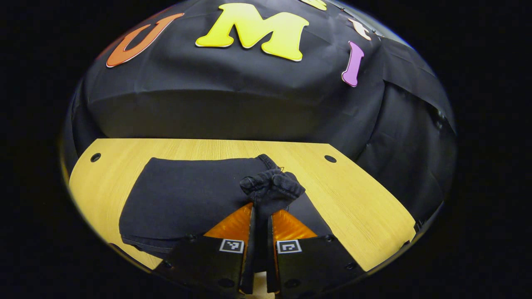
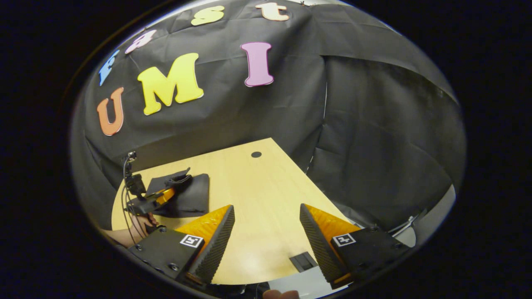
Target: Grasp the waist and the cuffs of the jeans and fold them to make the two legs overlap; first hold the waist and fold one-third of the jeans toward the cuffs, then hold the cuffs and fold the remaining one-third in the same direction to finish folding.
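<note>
Nothing readable here, honestly. Each gripper just has small square black-and-white marker tags [image 1: 232, 246] on its finger mounts. They're coded patterns, not actual text or numbers.

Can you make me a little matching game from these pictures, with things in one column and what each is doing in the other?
Things:
1. left gripper
2. right gripper
3. jeans
4. table

States:
A. open, holding nothing, over bare wood
B. dark, partly folded, lying flat with one bunched end lifted
C. light wood, with small round holes
D. shut on a bunch of dark fabric

Pairs: 1-D, 2-A, 3-B, 4-C
</note>
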